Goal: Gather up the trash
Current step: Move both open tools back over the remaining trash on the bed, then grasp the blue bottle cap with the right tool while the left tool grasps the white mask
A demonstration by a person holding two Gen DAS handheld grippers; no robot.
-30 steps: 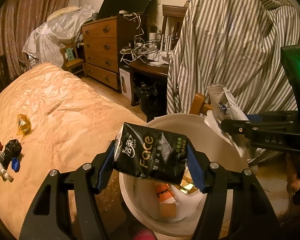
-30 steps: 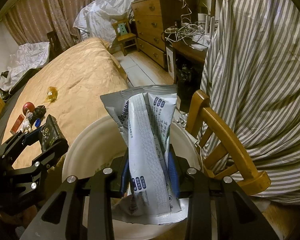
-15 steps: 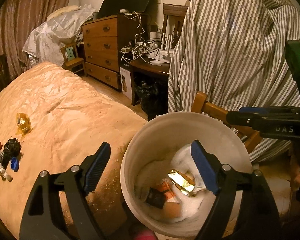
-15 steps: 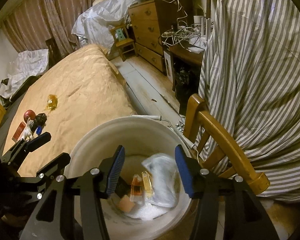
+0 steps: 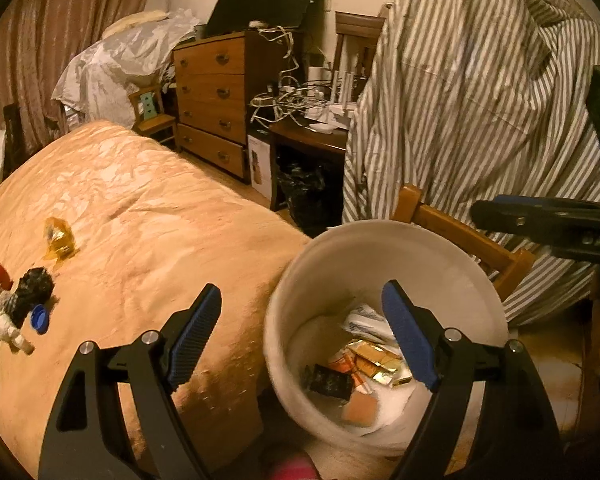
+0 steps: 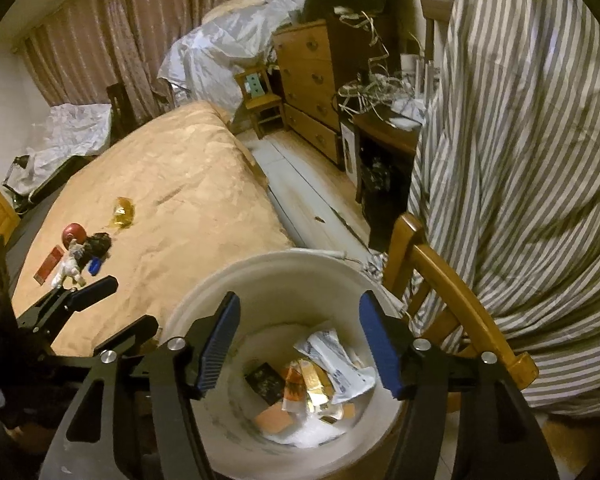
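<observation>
Over the white bin [image 6: 204,304] — left gripper [image 5: 300,328] and right gripper [image 6: 298,344] spread wide, empty.
Wrappers [image 6: 332,360] down inside; more litter [image 5: 58,240] well apart on bed [image 5: 148,216] — risk of knocking the bin when swinging back.

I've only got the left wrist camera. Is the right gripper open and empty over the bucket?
Observer: Yes. The right wrist view shows the right gripper wide open, nothing between its fingers, above the white bucket.
Operator: Is the white wrapper fully inside?
Observer: Yes, the white wrapper lies in the bucket beside the black packet.
Operator: Any trash on the bed outside my frame?
Observer: A flat red packet lies near the red ball.
</observation>
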